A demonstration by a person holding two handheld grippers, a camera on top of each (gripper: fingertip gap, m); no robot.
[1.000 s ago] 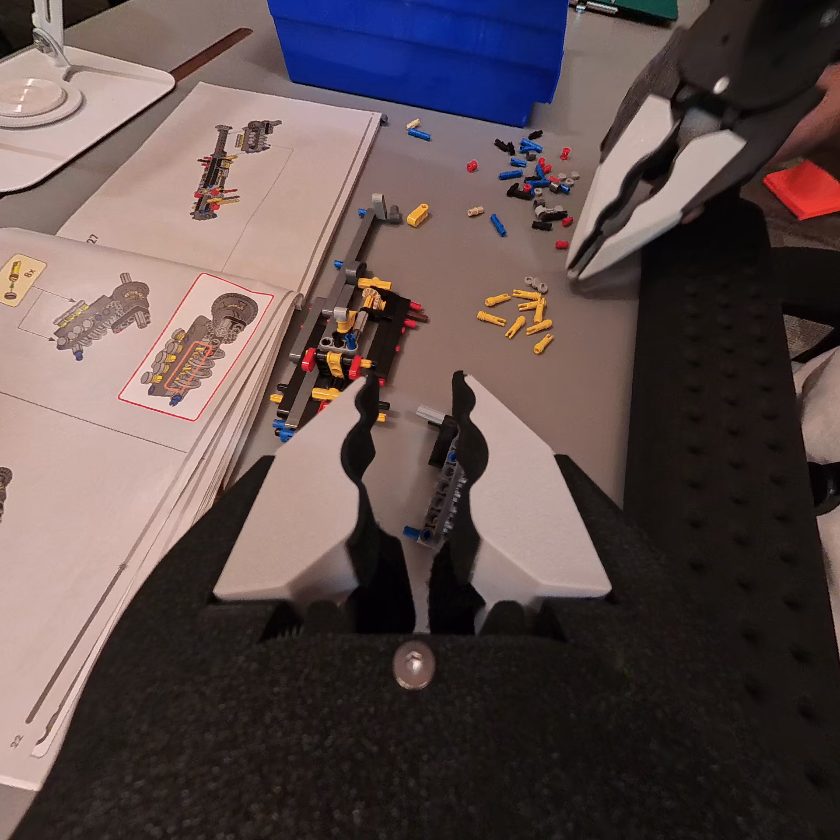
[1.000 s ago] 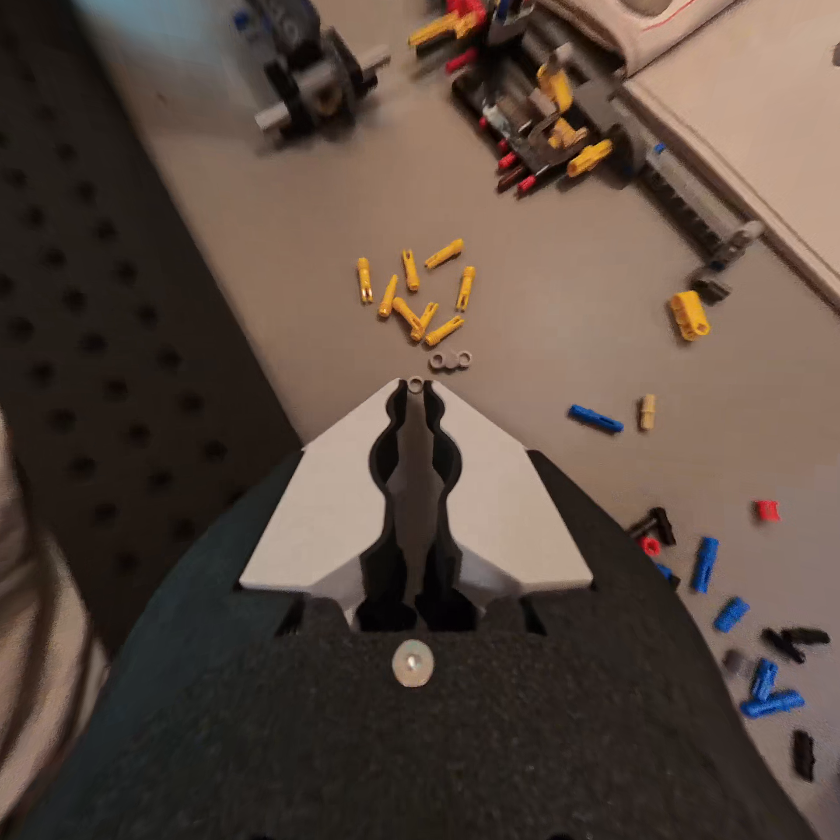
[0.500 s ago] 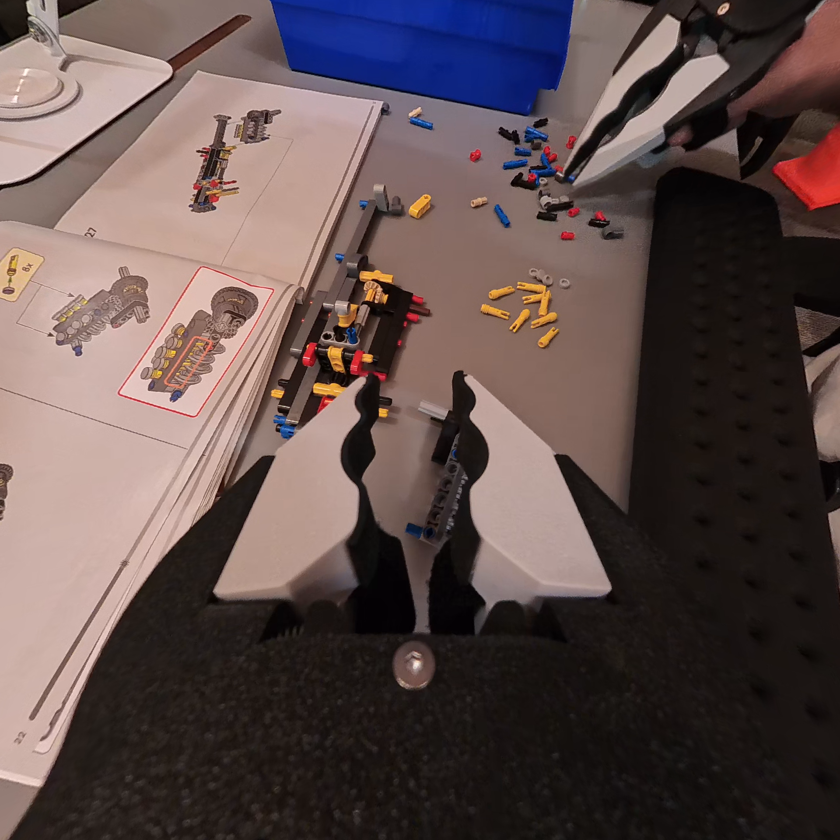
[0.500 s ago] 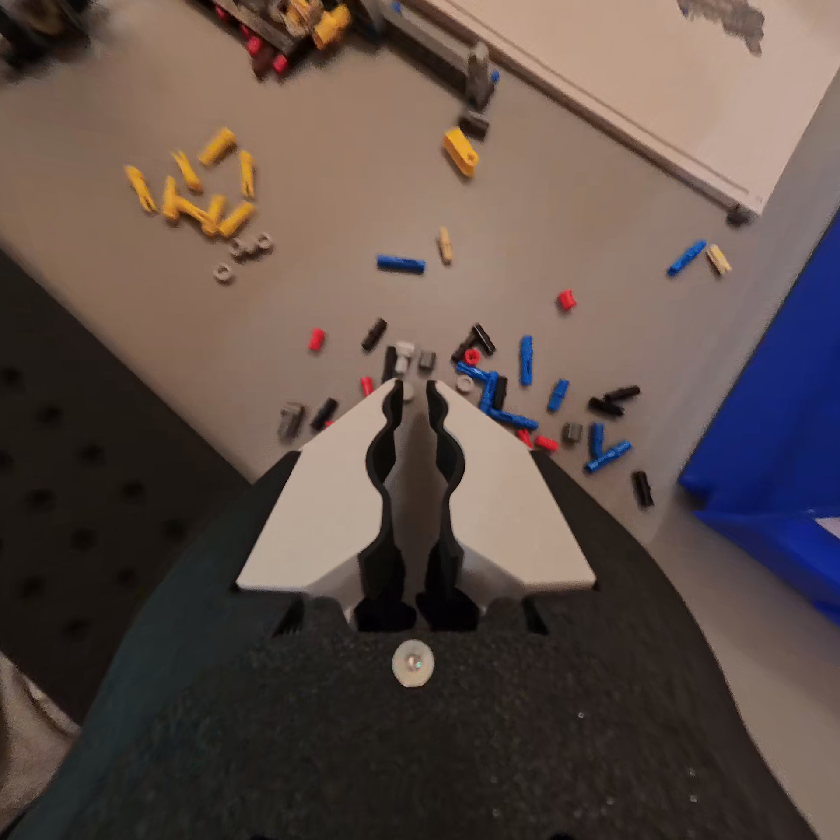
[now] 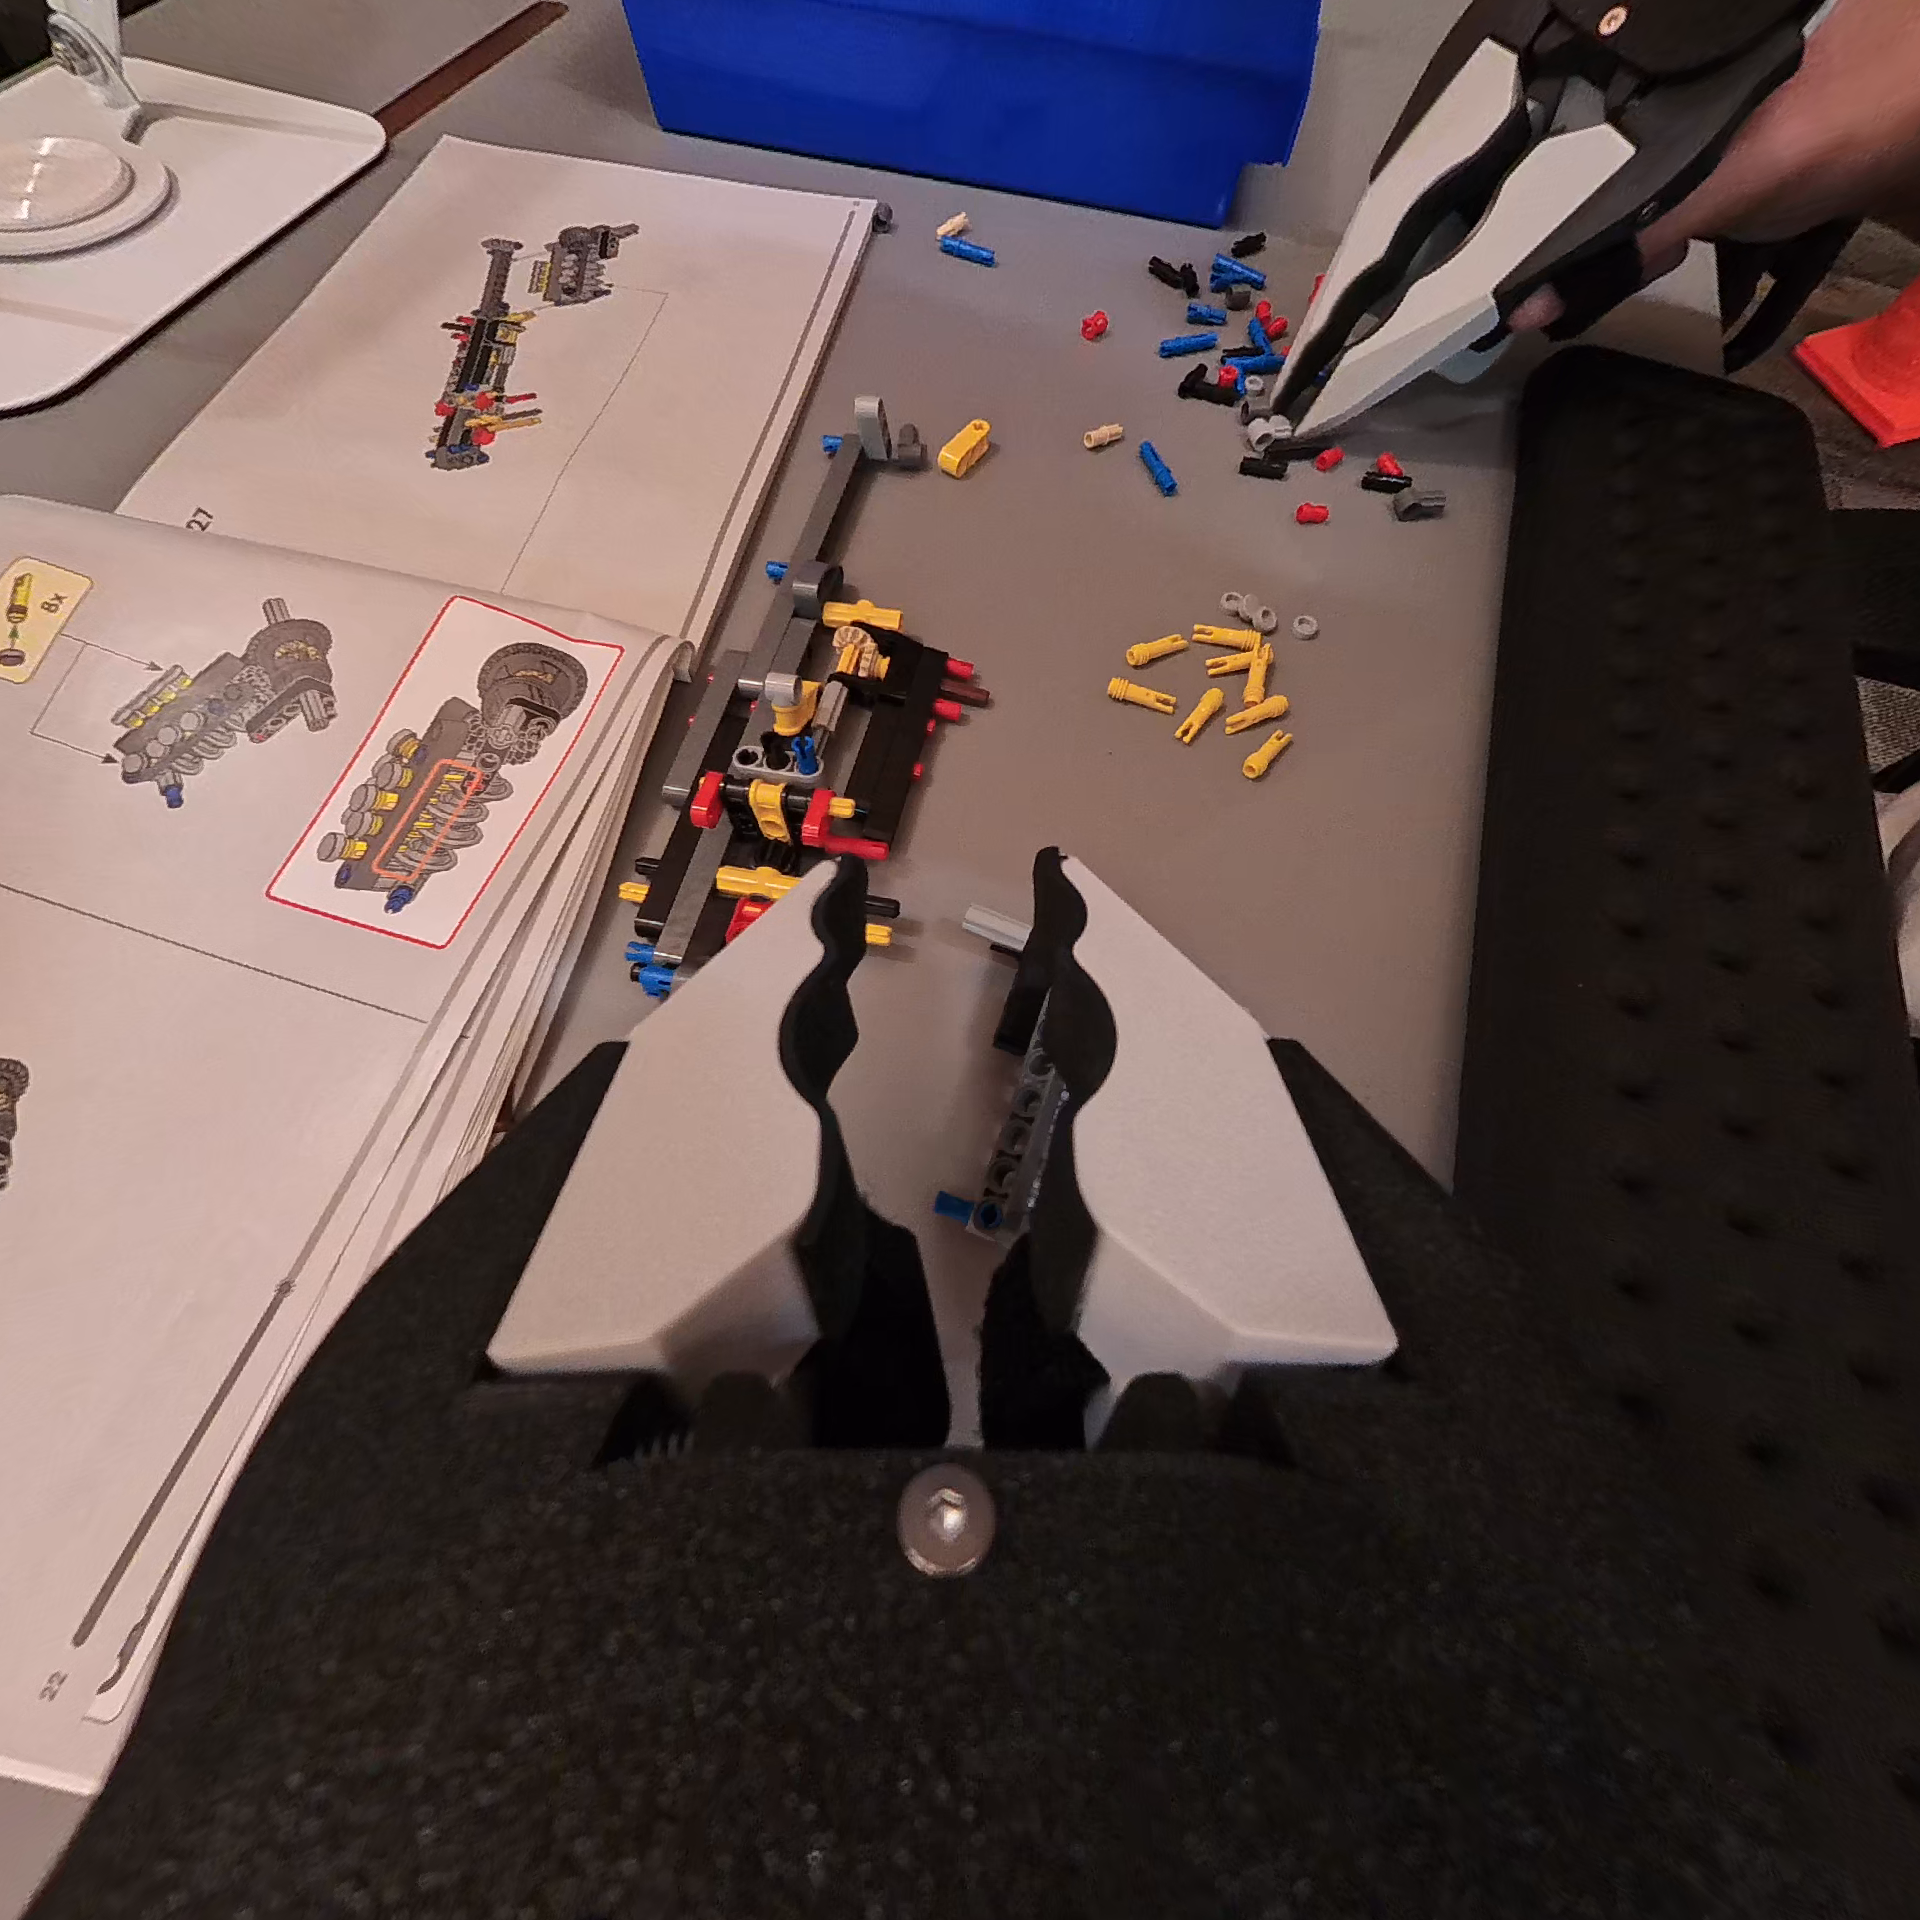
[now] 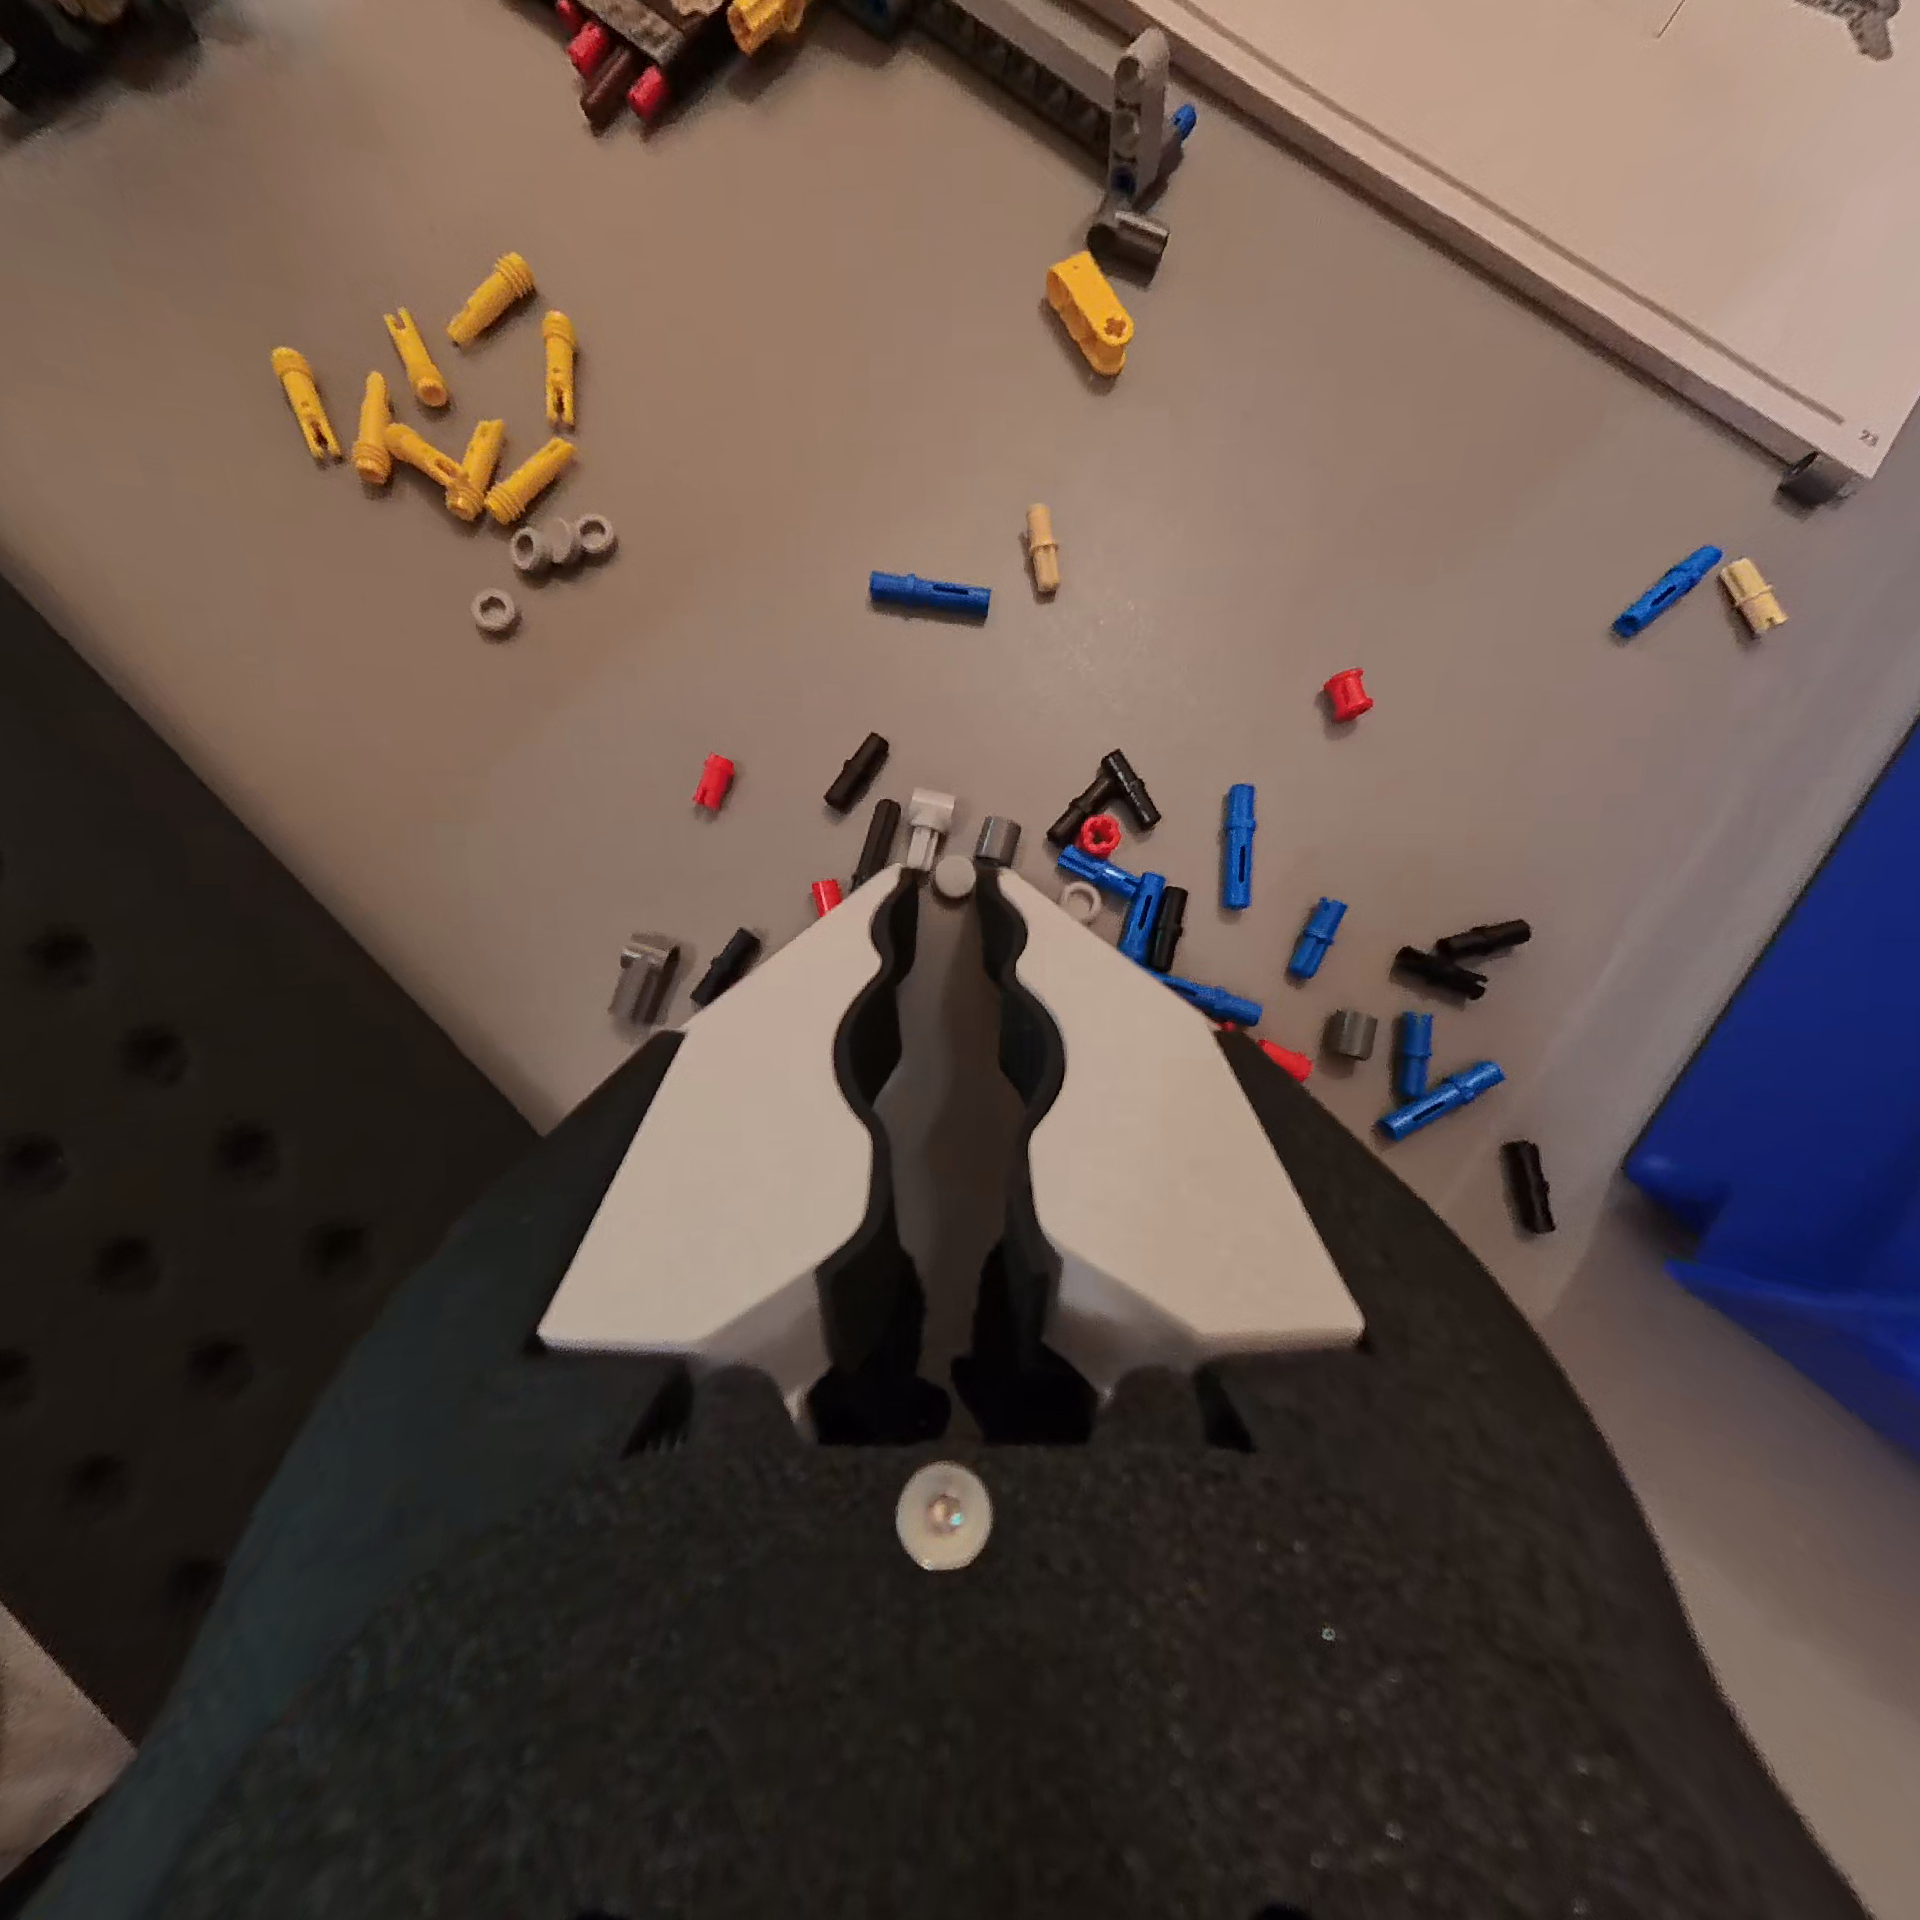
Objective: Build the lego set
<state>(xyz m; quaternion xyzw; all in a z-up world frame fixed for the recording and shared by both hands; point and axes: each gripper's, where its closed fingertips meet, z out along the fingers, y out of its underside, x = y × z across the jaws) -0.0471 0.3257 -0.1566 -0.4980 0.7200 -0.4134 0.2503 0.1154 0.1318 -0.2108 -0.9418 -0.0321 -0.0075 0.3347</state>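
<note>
Left gripper [image 5: 940,883] is unchanged: it stays wide open and empty, a grey beam piece [image 5: 1023,1122] lying against its right finger, the half-built lego frame [image 5: 800,769] just ahead. Open table lies between this frame and the black mat [image 5: 1662,935].

Right gripper [image 6: 951,883] has moved from the yellow pins [image 6: 436,405] into the mixed pile, its tips almost closed around a small grey piece [image 6: 953,876]; probably the next part. The blue bin [image 6: 1818,1091] stands near on the right.

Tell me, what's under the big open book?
Just the grey table shows around the instruction book. A long grey beam lies along its edge. Whatever is beneath its pages is hidden.
</note>
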